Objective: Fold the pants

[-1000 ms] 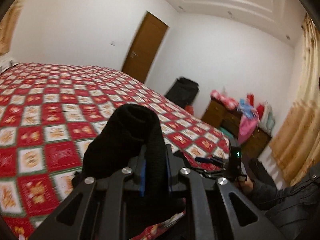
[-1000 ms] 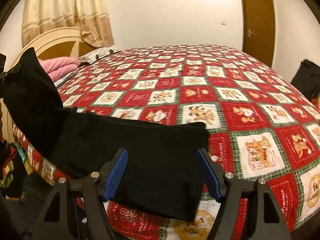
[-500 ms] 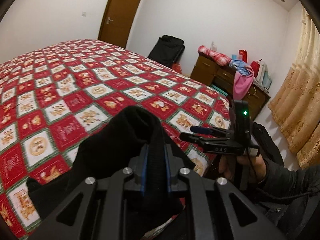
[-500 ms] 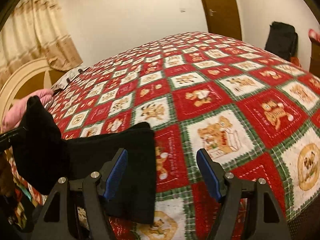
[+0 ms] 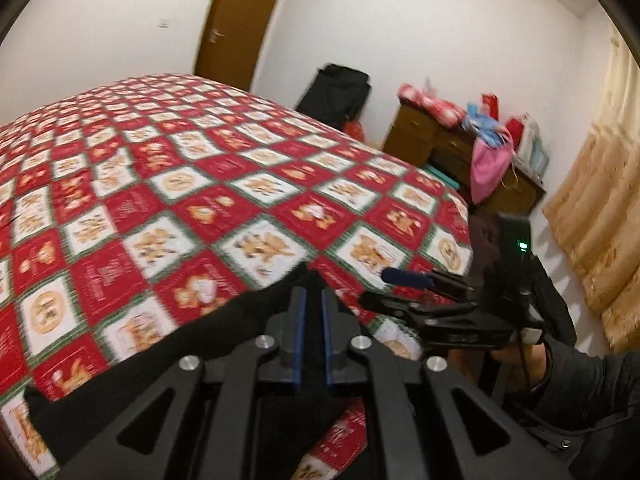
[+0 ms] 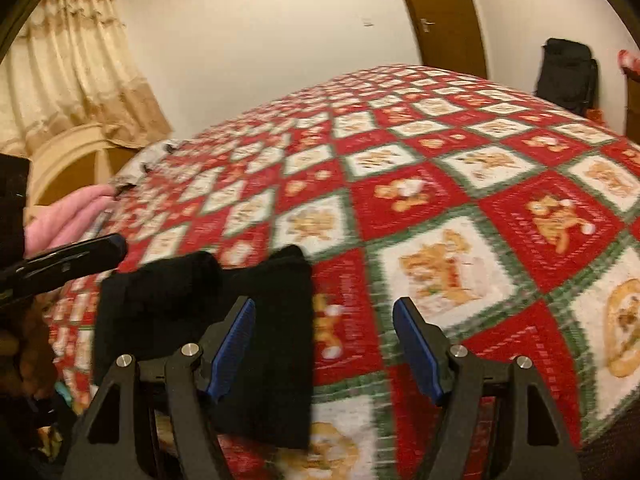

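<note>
- While its two blue pads stand almost together, the left hand-held gripper [image 5: 314,312] pinches a fold of the black pants [image 5: 224,332] between them.
- From this grip the pants spread to the left and lie on the bed [image 5: 248,184], near its front edge.
- The right hand-held gripper [image 6: 324,340] is wide open and holds nothing.
- Its left finger is over the folded pants [image 6: 200,320], its right finger over the bare red and white cover.
- To the right of the left hand-held gripper, the other one [image 5: 424,304] is close beside it.
</note>
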